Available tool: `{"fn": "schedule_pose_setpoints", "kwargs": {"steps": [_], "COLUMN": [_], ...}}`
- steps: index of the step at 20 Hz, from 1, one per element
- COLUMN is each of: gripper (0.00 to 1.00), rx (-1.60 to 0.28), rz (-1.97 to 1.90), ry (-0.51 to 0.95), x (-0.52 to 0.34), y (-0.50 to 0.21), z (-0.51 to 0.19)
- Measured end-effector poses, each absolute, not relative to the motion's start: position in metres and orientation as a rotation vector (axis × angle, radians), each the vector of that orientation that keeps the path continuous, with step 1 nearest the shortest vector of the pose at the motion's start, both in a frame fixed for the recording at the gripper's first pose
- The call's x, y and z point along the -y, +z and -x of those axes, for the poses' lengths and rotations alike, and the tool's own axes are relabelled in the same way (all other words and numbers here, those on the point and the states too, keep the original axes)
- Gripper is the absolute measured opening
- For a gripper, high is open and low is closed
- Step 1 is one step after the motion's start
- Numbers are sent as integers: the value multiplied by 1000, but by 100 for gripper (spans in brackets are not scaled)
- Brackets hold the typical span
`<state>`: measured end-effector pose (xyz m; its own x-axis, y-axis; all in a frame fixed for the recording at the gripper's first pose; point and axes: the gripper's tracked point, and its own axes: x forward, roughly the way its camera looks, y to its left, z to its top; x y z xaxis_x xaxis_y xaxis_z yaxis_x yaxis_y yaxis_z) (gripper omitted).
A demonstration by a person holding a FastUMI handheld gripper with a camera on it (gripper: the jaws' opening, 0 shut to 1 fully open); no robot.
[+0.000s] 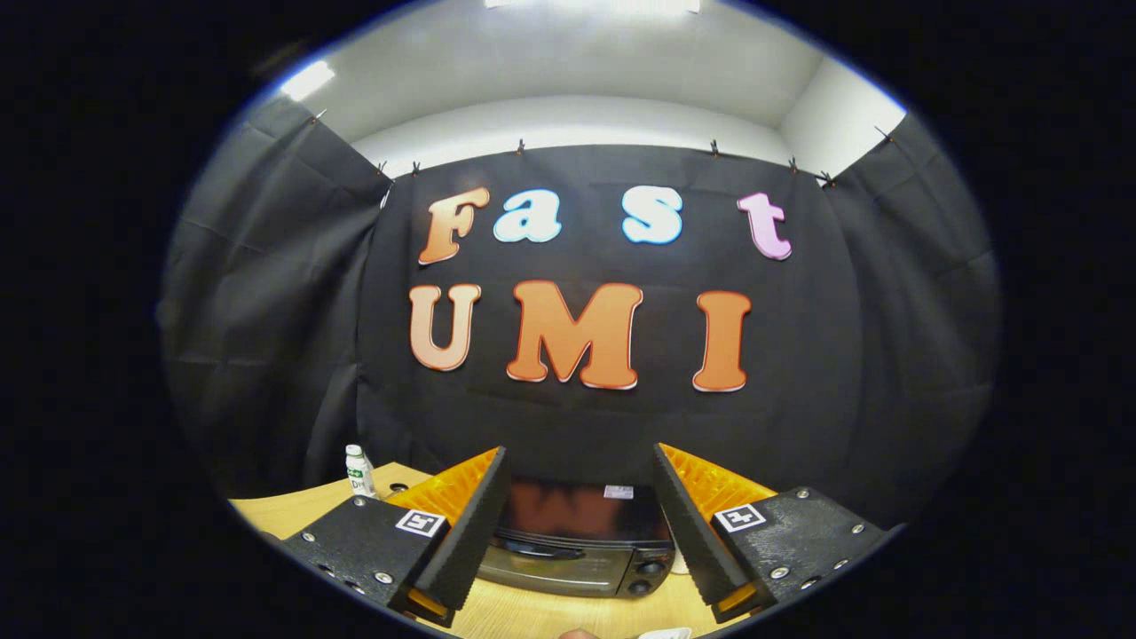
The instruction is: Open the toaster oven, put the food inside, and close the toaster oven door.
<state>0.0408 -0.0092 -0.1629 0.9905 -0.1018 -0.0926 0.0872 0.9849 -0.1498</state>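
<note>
A dark toaster oven [577, 541] stands on the wooden table [293, 515], straight ahead of my fingers and seen in the gap between them. Its door looks closed, with a dark handle [541, 550] across the front and two knobs [650, 575] at the right. My gripper [581, 466] is held high and back from the oven, open wide, with nothing between its black and orange fingers [461, 532]. No food item can be made out with certainty; a pale sliver [666, 634] lies at the near table edge below the fingers.
A small white bottle [358, 470] with a green label stands on the table to the left of the oven, beyond the left finger. The black cloth wall closes the booth behind and on both sides.
</note>
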Motion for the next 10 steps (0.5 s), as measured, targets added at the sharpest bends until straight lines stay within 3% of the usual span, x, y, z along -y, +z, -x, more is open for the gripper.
{"fn": "schedule_pose_setpoints", "kwargs": {"steps": [10], "gripper": [97], "rx": [33], "rz": [166], "ry": [-88], "x": [24], "y": [-64], "z": [-12]}}
